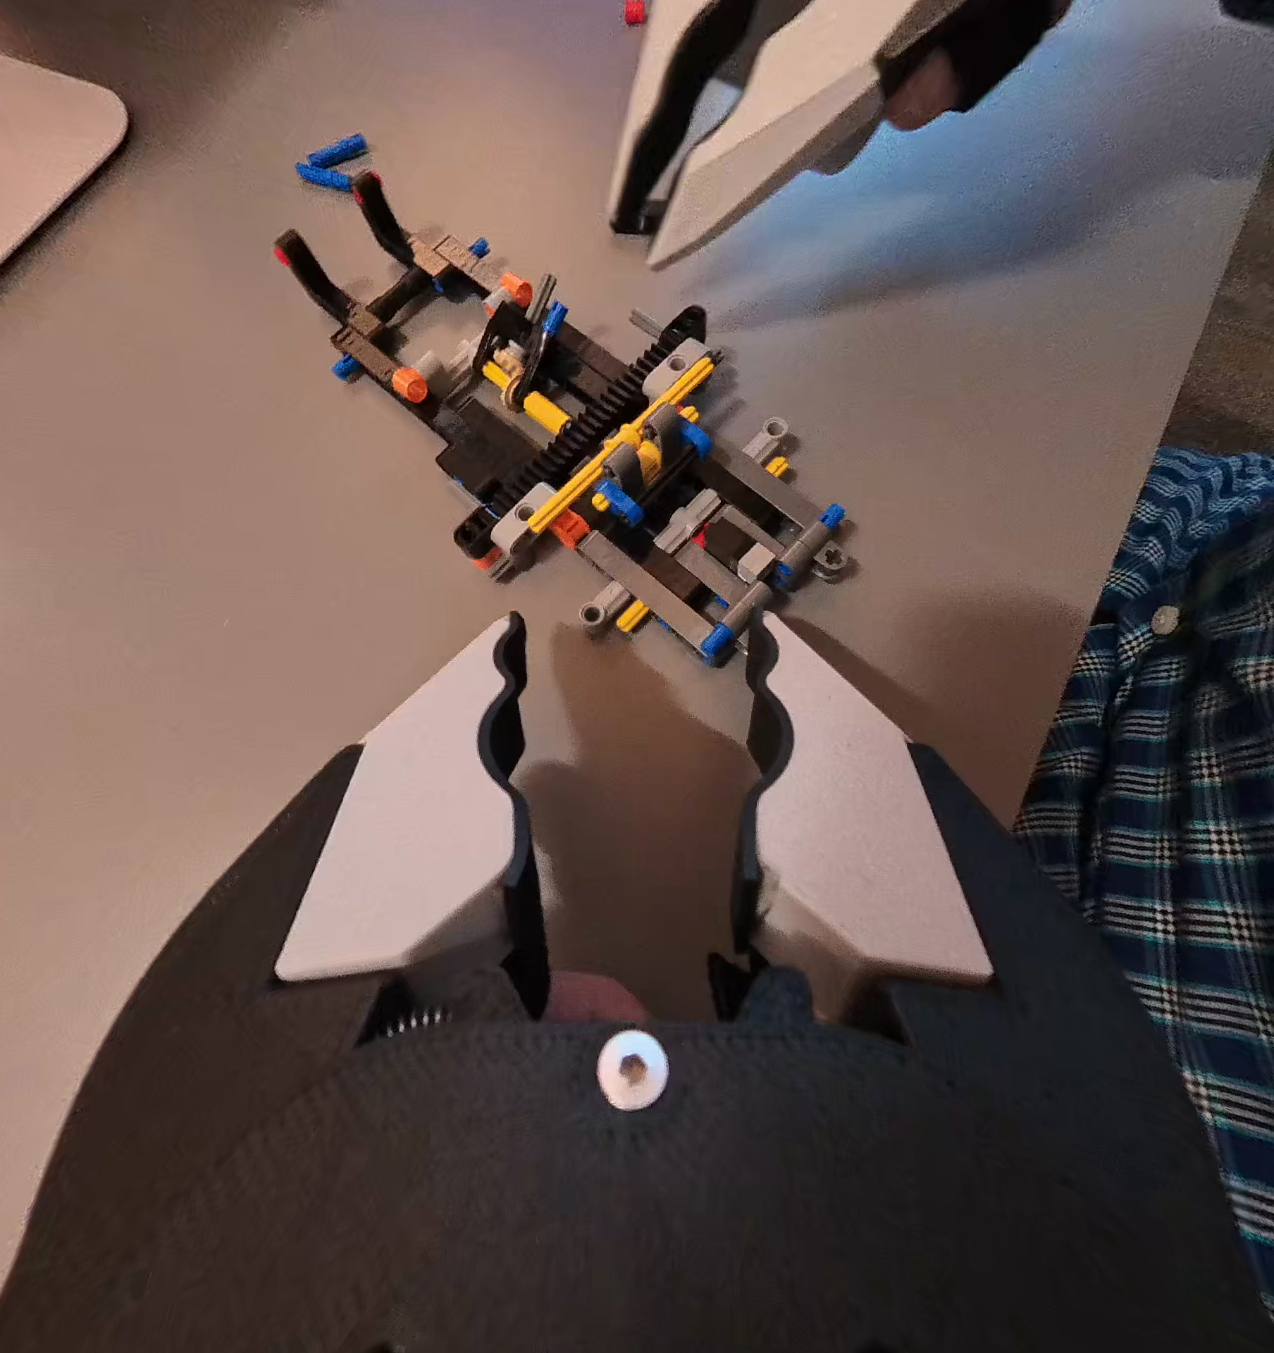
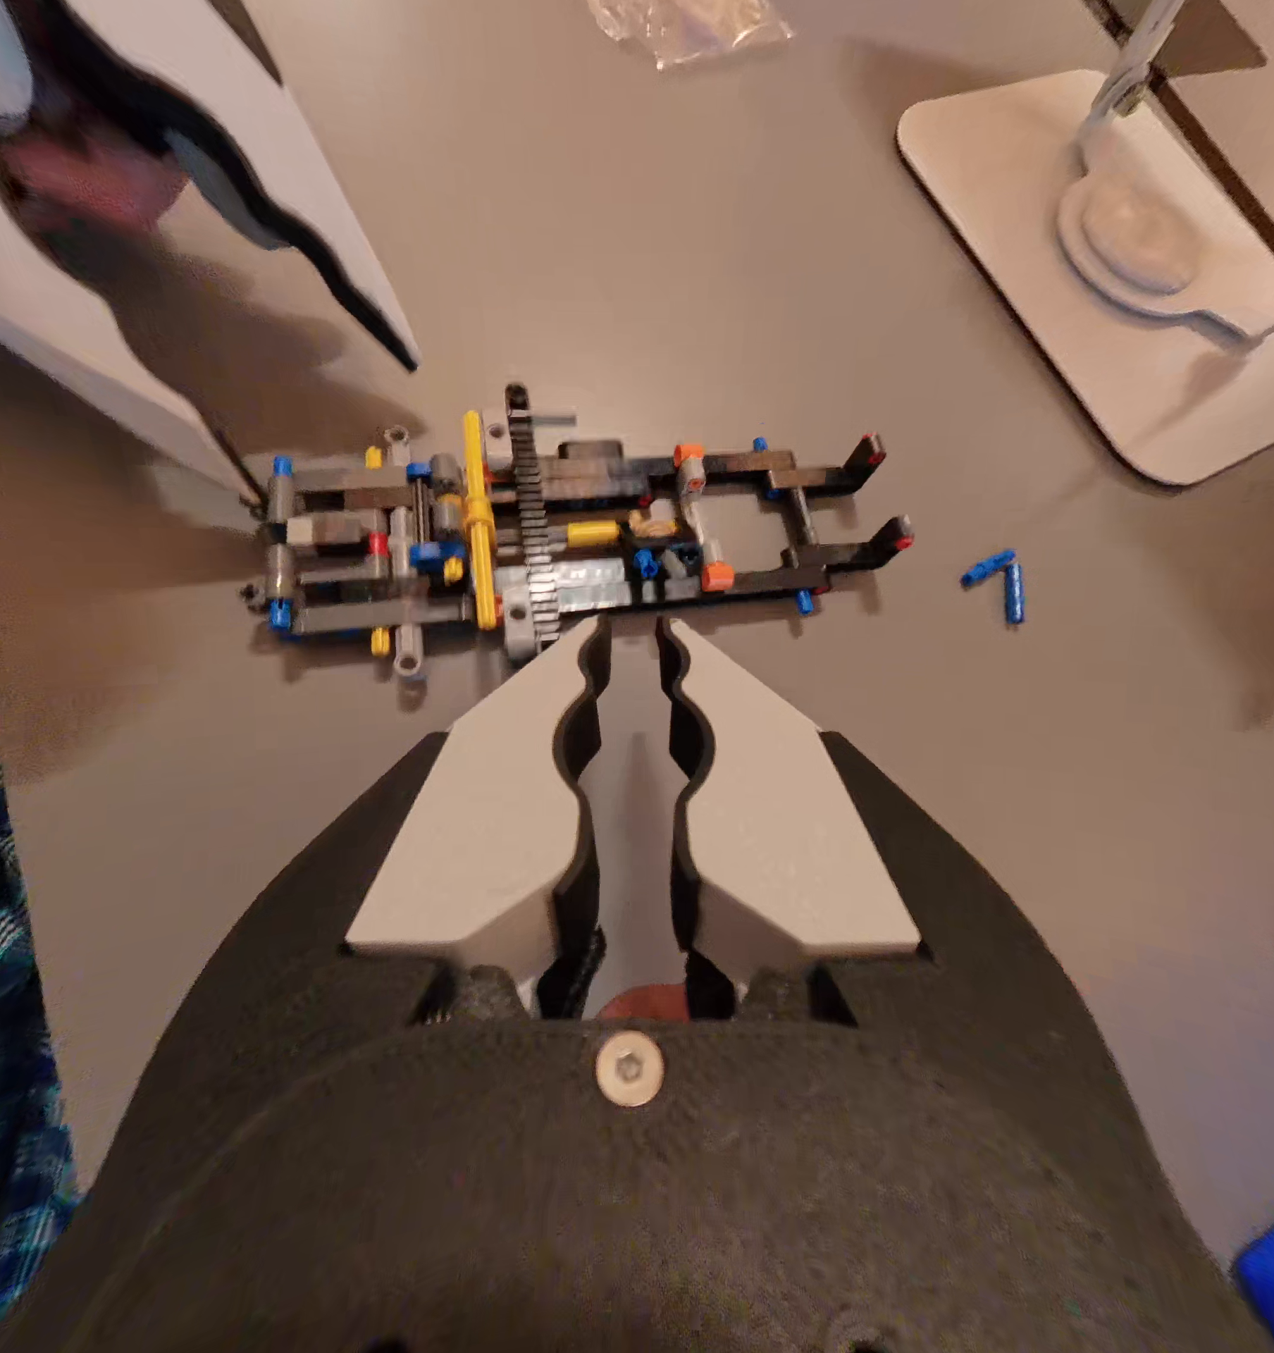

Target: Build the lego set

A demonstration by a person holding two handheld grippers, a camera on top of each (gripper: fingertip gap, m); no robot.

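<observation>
While the black-and-grey lego chassis with yellow axle (image 1: 583,454) lies flat on the tan table (image 1: 180,586), left gripper (image 1: 638,630), jaws wide apart, faces its grey end along the long axis; right gripper (image 2: 632,630), jaws narrowly apart, empty, sits broadside mid-length.

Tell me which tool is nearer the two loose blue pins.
Right. The right tool sits at the model's long side near its middle, with the blue pins lying off to its right. The left tool is at the model's opposite end, farthest from them.
</observation>
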